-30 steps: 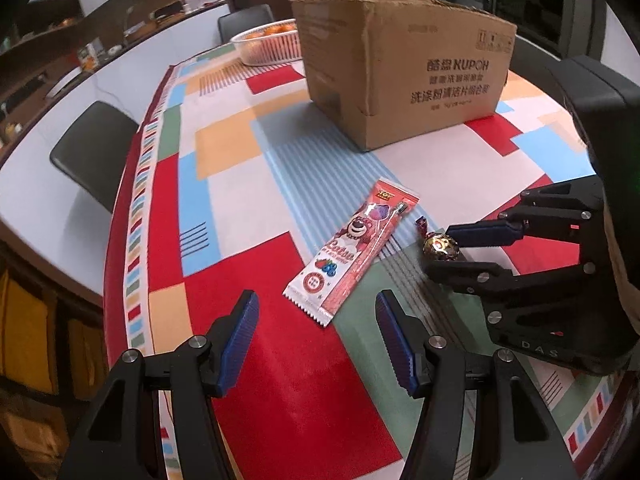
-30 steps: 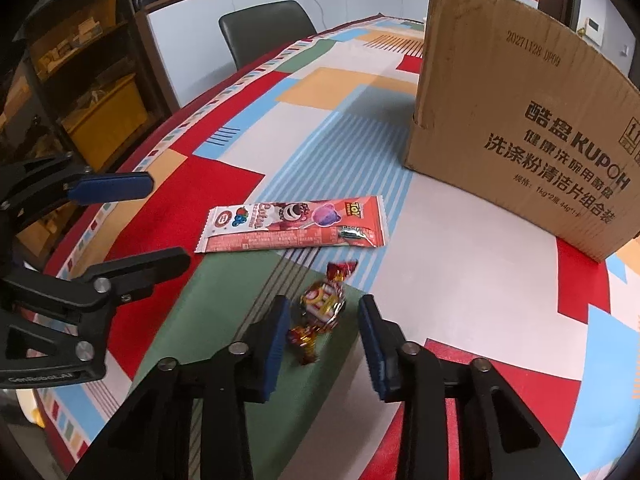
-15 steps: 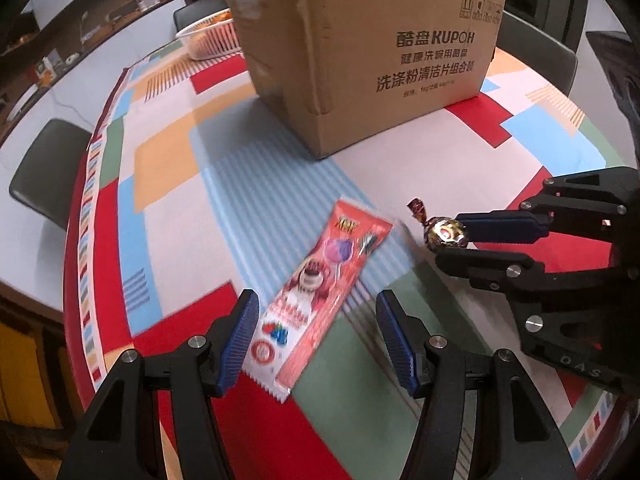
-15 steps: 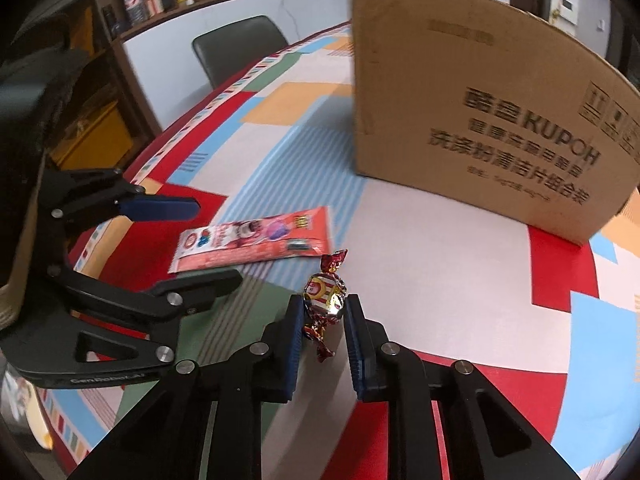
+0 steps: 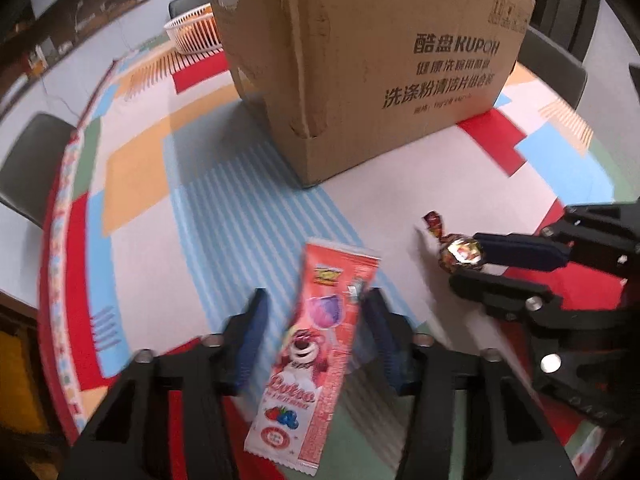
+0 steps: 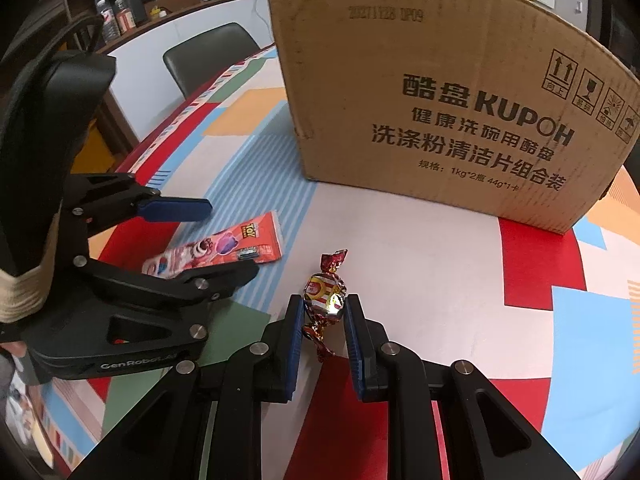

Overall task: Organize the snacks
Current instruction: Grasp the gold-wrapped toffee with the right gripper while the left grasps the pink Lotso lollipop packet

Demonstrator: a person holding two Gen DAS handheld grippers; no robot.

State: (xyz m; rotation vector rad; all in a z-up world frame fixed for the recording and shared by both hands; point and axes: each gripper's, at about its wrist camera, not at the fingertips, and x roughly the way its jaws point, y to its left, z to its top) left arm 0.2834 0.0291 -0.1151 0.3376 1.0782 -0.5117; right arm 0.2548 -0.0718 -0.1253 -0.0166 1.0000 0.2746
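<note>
Black skeletal left gripper [image 6: 224, 240], blue-lined jaws, silver screws, seemingly cream wrapping.

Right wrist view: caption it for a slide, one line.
Right gripper pinches a wrapped candy before the cardboard box; the left gripper straddles a pink snack packet.

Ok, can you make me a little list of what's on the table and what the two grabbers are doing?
table: covered by a colourful patchwork cloth
box: big brown cardboard box standing at the back
basket: white basket behind the box
candy: shiny wrapped candy
right gripper: right gripper shut on the candy
lollipop packet: long red packet with a pink bear
left gripper: left gripper with the packet between its fingers; jaws have just been closing, a gap shows on at least one side
chairs: dark chair beside the table
</note>
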